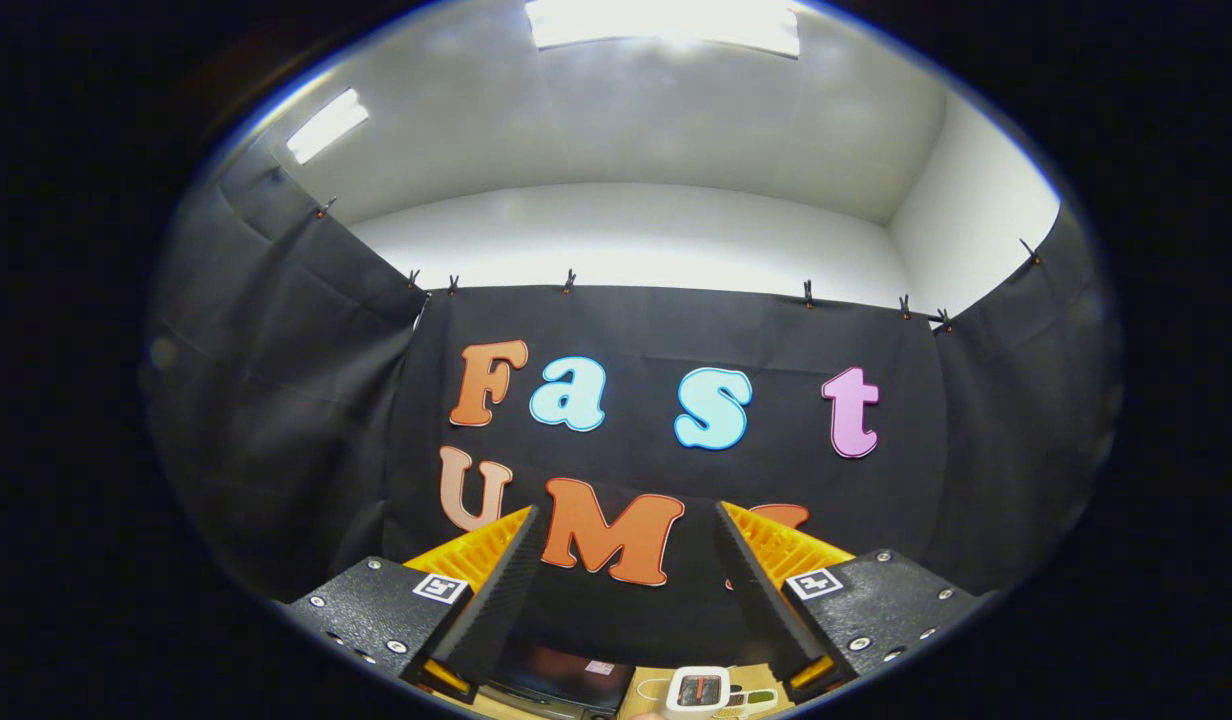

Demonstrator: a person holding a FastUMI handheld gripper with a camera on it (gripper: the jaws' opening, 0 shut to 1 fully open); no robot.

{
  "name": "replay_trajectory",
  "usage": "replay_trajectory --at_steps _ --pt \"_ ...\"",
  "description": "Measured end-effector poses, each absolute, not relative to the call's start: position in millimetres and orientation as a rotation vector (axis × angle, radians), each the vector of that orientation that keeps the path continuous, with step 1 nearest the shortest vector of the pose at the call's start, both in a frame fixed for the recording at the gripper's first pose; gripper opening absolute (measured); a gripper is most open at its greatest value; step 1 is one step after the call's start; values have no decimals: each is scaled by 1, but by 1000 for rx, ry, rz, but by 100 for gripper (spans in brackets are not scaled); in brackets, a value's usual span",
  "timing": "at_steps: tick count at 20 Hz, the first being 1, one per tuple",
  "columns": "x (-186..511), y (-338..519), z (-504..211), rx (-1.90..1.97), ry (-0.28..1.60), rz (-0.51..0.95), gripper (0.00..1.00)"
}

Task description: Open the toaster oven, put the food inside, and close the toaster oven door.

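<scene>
**Gripper Is Riding High, With the Toaster Oven Lying Low and Near**

The gripper [621,585] is pointing out at the booth's black cloth wall [276,400], with the white wall and ceiling lights showing above it. Its two fingers are standing well apart, and nothing is sitting between them; the gap is showing only cloth.

The relation that matters is one of height. A dark, boxy appliance [561,678], which I am taking to be the toaster oven, is peeking in beneath the fingers, near and slightly to the left, on a pale wooden table [631,703]. So little of it is showing that I cannot tell whether its door is open or shut, or whether food is inside. Just to its right, also under the fingers, a small white device [698,690] with a dark face is lying on the table, with something greenish beside it that is too cropped to name.

This scene is fitting either a gripper about to go down to the oven or one lifted away from it once the door is shut. Any work on the oven is calling for the gripper to be tipping downward and slightly left.
</scene>
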State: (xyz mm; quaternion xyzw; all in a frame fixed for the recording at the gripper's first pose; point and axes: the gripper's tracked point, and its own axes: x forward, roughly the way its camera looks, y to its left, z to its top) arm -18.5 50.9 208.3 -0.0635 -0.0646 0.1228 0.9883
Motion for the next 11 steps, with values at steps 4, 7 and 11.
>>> replay_trajectory --at_steps 4,7,11 --pt "-21 51 220 -111 -151 255 99" --pt "-22 48 224 -103 -162 258 99" --pt "-21 45 222 -96 -153 257 99"
